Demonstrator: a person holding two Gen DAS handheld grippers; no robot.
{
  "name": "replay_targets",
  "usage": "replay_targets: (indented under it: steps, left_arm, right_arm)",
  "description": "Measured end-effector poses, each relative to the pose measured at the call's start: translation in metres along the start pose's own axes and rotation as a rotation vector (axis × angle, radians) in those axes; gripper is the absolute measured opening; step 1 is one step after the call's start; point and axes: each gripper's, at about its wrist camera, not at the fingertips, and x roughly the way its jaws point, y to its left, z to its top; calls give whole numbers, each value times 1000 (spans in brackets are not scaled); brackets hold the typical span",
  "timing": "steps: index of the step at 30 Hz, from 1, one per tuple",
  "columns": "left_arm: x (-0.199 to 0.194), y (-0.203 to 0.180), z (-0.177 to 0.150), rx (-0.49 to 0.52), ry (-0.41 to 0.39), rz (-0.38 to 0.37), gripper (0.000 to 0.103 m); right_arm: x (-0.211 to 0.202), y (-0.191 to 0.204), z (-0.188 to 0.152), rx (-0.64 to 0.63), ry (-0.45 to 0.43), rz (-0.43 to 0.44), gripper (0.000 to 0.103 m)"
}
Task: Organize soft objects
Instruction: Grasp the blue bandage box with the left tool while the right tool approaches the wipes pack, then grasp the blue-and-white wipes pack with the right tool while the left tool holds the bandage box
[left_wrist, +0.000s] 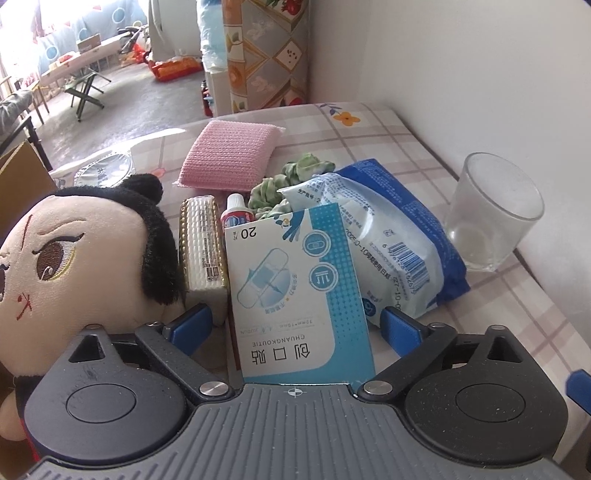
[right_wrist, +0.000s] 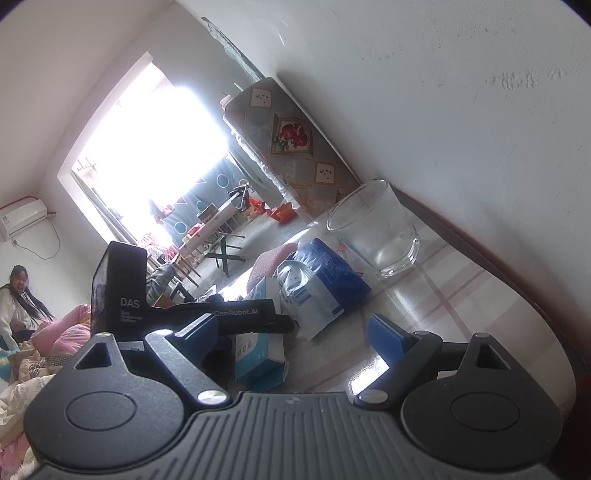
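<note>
Two grippers are seen with jaws spread wide and nothing pressed by their pads. Between the fingers of the left gripper (left_wrist: 295, 321) a bandage box (left_wrist: 295, 291) is framed, untouched, standing on the checked tablecloth (left_wrist: 517, 314). A plush doll (left_wrist: 74, 254) is seen just left of it, with a pink sponge (left_wrist: 229, 155), a green scrunchie (left_wrist: 284, 184) and a wipes pack (left_wrist: 388, 236) behind. The right gripper (right_wrist: 299, 332) is held over the cloth near a glass (right_wrist: 376, 229).
</note>
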Motion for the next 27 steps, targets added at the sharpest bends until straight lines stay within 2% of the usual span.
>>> replay_targets:
  steps: [1,2,9,15,17,22,25,27]
  left_arm:
    - [0,0,0,-2,-4,7,79]
    - [1,1,1,-5,-5,2,74]
    - [-7,15,1,-97,17,-78,73]
    - [-44,26,-13,-137,-19,-147,73]
    - [-56,31,-19,-149,-29,-167,73]
    - [-81,44,-42,-191,-46,-224,73]
    - [-95,49,-56,-193,-68,-230,73]
    - [-104,54,-65,-185,-93,-221,73]
  right_arm:
    - [-1,0,0,-1,-1,0,91]
    - [-1,0,-1,0,0,0,91]
    - [-5,0,0,-10,0,-8,91]
    - [-6,6,11,-69,-13,-30,92]
    - [-2,10,17,-106,-5,-36,96]
    - [28,29,31,-240,74,-24,98]
    - [54,46,38,-343,125,-19,98]
    - [73,55,42,-399,155,-44,98]
